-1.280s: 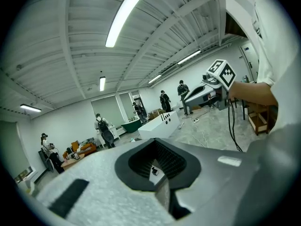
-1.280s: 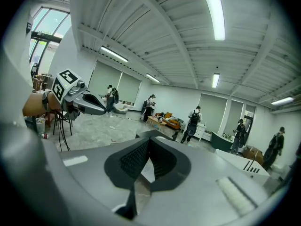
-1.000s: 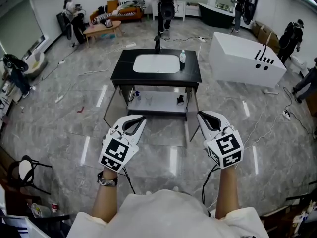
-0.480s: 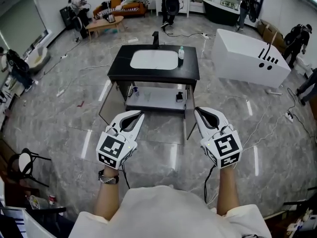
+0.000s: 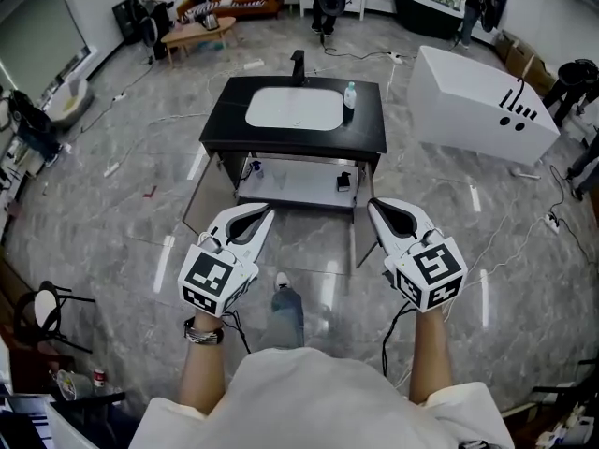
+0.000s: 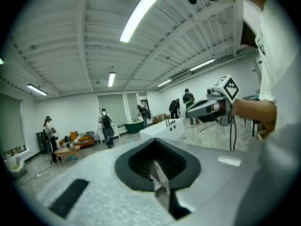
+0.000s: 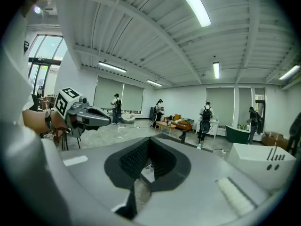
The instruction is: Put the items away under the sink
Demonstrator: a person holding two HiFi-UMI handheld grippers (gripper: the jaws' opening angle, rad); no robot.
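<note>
Nearest: L tongs (image 5: 263, 215) & R tongs (image 5: 378, 208), both pressed together w/ nothing between them. They're held level, side by side, prob. just carried toward the job. Glossy grey marble floor (image 5: 140, 223) below. Ahead, well apart: sink cabinet (image 5: 296, 150) w/ matte black worktop (image 5: 370, 135) & white oval basin (image 5: 294, 109). Doors (image 5: 210, 196) stand wide, so the pale shelf (image 5: 299, 191) is reachable. Clear plastic bottle (image 5: 349, 94) stands upright on the worktop just beside the basin, not yet stowed. A few small bits already sit on the shelf.
</note>
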